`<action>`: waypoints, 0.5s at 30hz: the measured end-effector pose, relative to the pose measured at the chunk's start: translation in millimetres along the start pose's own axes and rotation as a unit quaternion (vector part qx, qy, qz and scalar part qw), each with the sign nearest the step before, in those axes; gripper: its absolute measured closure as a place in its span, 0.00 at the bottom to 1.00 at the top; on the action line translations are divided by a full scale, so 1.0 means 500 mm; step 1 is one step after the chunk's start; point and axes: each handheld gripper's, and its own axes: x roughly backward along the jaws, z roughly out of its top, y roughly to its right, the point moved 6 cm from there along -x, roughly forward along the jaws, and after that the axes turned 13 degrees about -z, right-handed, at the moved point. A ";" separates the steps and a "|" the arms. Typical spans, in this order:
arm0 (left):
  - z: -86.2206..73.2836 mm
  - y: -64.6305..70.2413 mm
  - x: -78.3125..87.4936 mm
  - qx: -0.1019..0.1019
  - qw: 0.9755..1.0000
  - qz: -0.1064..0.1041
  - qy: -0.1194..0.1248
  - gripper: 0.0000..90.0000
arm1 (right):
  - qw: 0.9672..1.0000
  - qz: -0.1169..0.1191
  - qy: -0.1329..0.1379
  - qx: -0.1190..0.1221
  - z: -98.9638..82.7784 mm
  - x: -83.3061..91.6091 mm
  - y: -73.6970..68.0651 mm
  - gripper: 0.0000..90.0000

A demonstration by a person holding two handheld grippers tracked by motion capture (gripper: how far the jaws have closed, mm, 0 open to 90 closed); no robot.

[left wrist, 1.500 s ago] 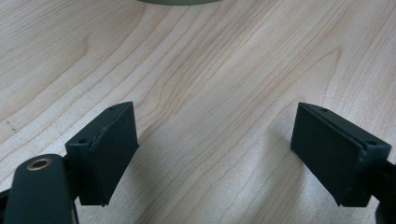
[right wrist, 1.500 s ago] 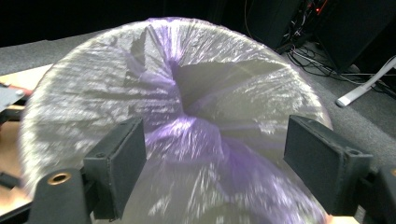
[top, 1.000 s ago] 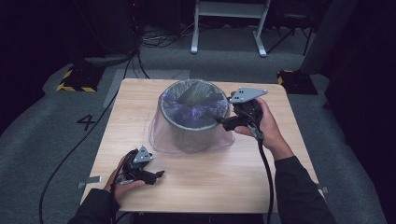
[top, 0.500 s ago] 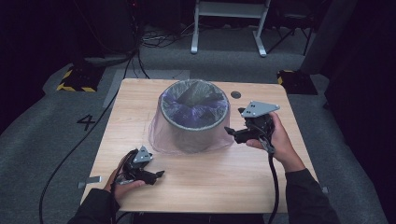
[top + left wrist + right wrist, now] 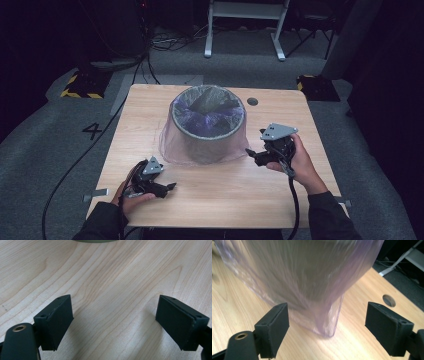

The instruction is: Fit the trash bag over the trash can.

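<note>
High view: bin (image 5: 208, 125) with bag liner (image 5: 170, 150) at table (image 5: 240, 200) centre; right claw (image 5: 251, 153) at its 4 o'clock, left claw (image 5: 170, 187) at 7, idle

Left gripper view: jaws wide, empty

Right gripper view: jaws wide astride hanging liner corner (image 5: 329, 322); best pinch film only, low

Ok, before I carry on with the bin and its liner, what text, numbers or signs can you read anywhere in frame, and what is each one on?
"4": a dark numeral on the grey floor left of the table, at.
Yellow-and-black hazard stripes, no words: on the dark base on the floor beyond that numeral.
Bin, liner, both grippers: no lettering that can be read.
</note>
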 end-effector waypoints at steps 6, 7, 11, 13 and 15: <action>0.000 0.000 0.000 0.000 1.000 0.000 0.000 0.15 | 1.000 0.003 -0.015 -0.002 -0.041 -0.012 -0.012 0.21; 0.000 0.000 0.000 0.000 1.000 0.000 0.000 0.15 | 1.000 0.004 -0.017 -0.002 -0.046 -0.014 -0.013 0.21; 0.000 0.000 0.000 0.000 1.000 0.000 0.000 0.15 | 1.000 0.002 -0.028 -0.001 -0.069 -0.021 -0.018 0.21; 0.000 0.000 0.000 0.000 1.000 0.000 0.000 0.15 | 0.999 0.003 -0.032 -0.003 -0.081 -0.024 -0.021 0.21; 0.000 0.000 0.000 -0.001 1.000 -0.001 -0.001 0.15 | 0.999 0.001 -0.038 -0.002 -0.096 -0.028 -0.024 0.21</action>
